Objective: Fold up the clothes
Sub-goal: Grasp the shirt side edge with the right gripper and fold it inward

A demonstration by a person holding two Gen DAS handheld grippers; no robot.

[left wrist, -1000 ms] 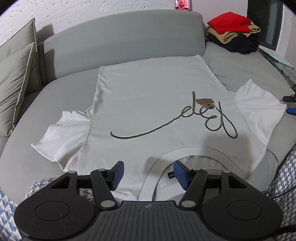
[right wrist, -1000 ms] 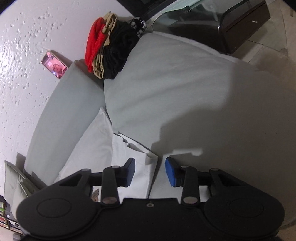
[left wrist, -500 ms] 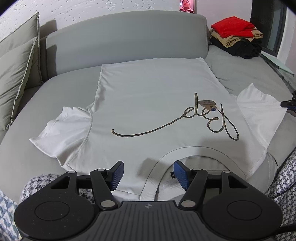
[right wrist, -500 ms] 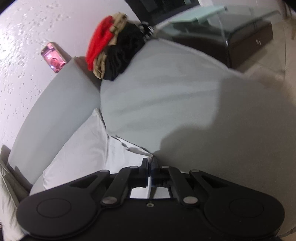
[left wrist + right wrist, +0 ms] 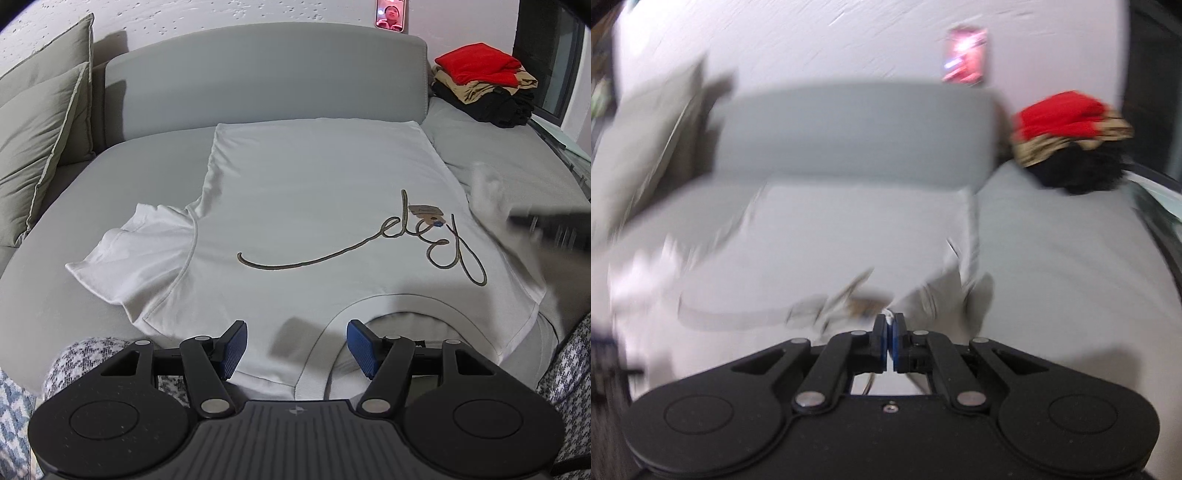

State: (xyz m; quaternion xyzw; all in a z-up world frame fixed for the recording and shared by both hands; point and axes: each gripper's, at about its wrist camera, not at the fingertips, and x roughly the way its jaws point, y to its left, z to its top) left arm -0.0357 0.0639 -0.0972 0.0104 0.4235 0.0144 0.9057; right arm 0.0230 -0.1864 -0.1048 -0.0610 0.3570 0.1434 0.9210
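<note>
Right gripper (image 5: pixel 890 341), spread a second ago, now pinching right sleeve (image 5: pixel 945 295), swinging it inward over white T-shirt (image 5: pixel 314 206): sleeve fold under way. Left gripper (image 5: pixel 295 345) unchanged, spread at near collar (image 5: pixel 317 354).

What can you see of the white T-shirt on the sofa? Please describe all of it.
The white T-shirt lies flat, front side up, on the grey sofa, with its ribbed collar nearest the camera. It looks like soft cotton, with a thin script design and a small paper tag on the chest. One sleeve lies rumpled. The other is blurred and lifted, pinched by the shut right gripper. The open left gripper hovers at the collar.
</note>
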